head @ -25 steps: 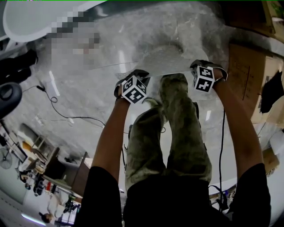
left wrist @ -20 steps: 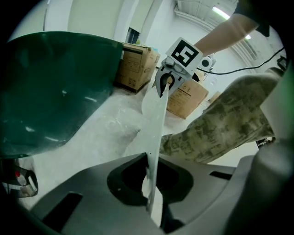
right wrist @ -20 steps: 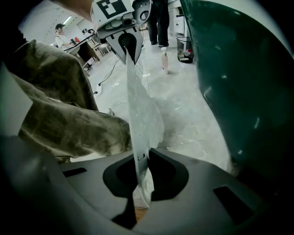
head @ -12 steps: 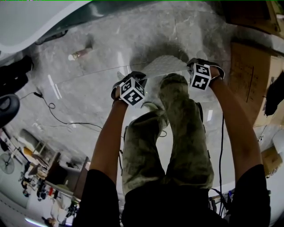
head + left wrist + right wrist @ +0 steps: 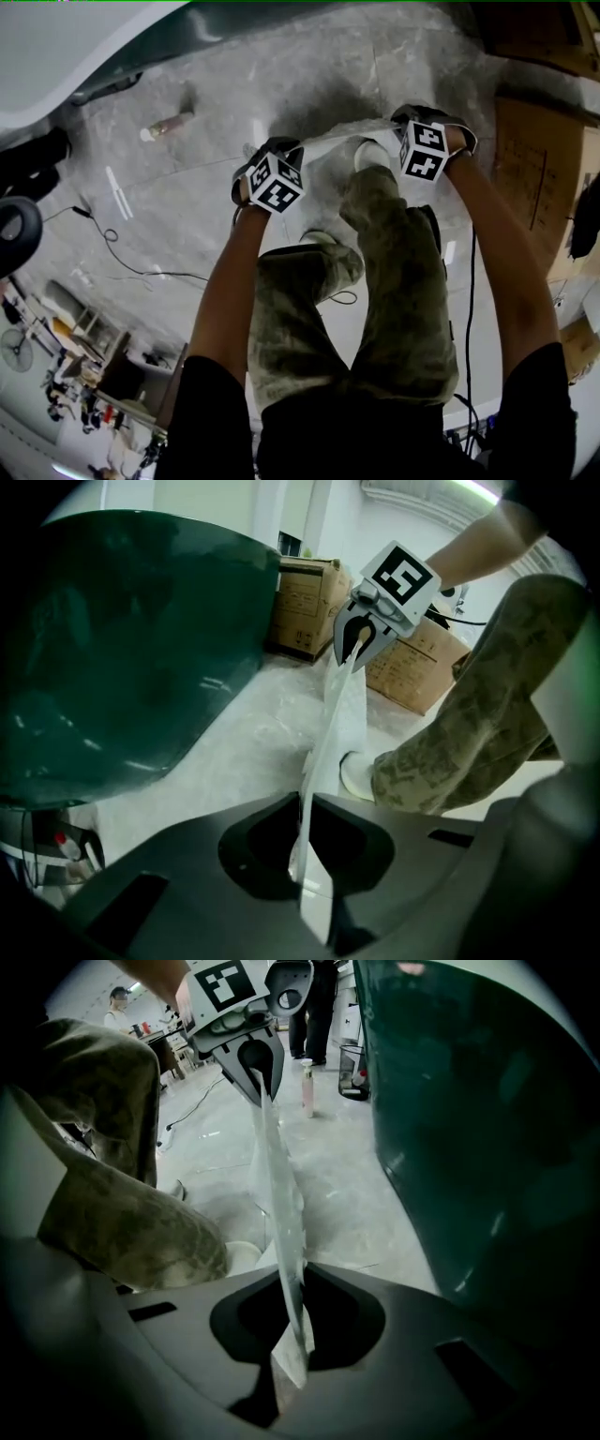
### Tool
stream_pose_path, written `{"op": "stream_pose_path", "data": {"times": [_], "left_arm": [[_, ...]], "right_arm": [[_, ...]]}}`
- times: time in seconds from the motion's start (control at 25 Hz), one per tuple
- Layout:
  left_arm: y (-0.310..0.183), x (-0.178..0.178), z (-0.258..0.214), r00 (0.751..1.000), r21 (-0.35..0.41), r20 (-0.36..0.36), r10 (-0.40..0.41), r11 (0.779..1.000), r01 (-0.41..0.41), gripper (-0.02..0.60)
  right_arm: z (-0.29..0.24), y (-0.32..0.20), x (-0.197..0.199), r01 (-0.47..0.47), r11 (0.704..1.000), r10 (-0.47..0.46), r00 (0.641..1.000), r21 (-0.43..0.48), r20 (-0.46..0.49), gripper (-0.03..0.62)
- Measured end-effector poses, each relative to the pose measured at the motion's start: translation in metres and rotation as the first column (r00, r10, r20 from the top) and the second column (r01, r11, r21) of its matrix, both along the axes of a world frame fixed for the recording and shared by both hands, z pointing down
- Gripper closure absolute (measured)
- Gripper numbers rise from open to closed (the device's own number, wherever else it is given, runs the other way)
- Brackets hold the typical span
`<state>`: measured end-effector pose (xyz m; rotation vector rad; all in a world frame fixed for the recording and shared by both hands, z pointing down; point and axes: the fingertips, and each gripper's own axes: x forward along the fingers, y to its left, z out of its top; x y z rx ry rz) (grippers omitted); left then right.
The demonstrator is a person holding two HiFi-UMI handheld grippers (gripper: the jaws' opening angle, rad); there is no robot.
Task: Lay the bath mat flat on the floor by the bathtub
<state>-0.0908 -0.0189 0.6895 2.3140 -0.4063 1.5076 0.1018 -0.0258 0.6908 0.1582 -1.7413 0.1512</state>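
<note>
Bath mat (image 5: 330,138), thin and pale, hangs stretched between our two grippers, just above the grey floor (image 5: 187,187) beside the bathtub (image 5: 122,658). Our left gripper (image 5: 305,841) is clenched on one top corner, its jaws pressed together with the sheet pinched between them. Our right gripper (image 5: 291,1335) is clamped the same way on the opposite corner and points down. The mat's top edge runs taut from one gripper to the other, and the rest drops towards the floor; we cannot tell whether its lower edge touches. The tub's dark green wall stands close on the far side of the mat. Our camouflage trouser leg (image 5: 394,272) and white shoe (image 5: 356,775) stand just on the near side. A bottle (image 5: 167,122) lies on the floor off to the left, and cardboard boxes (image 5: 305,597) stand beyond the tub's end.
</note>
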Motion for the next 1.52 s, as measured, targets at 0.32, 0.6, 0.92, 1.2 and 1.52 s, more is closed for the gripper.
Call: {"op": "stream_pose_path", "data": {"times": [0.32, 0.6, 0.92, 1.2, 1.52], "left_arm": [[-0.036, 0.011, 0.049, 0.996, 0.072, 0.062, 0.058, 0.995, -0.062, 0.555], [-0.084, 0.027, 0.128, 0.987, 0.223, 0.108, 0.116, 0.965, -0.138, 0.555], [-0.106, 0.010, 0.231, 0.976, 0.309, 0.152, 0.158, 0.930, -0.199, 0.555], [-0.104, 0.014, 0.250, 0.964, 0.301, 0.166, 0.207, 0.921, -0.249, 0.554], [-0.146, 0.024, 0.249, 0.978, 0.401, 0.165, 0.125, 0.898, -0.182, 0.551]], "right_arm": [[0.044, -0.036, 0.012, 0.026, 0.993, -0.022, 0.999, 0.111, -0.036, 0.565], [0.128, -0.073, 0.028, -0.018, 0.977, 0.028, 0.999, 0.211, -0.042, 0.565], [0.221, -0.112, 0.013, -0.052, 0.947, 0.074, 0.996, 0.317, -0.057, 0.565], [0.254, -0.115, 0.017, -0.190, 0.870, 0.191, 0.981, 0.455, 0.045, 0.560], [0.255, -0.122, 0.028, -0.246, 0.863, 0.239, 0.968, 0.441, 0.071, 0.560]]}}
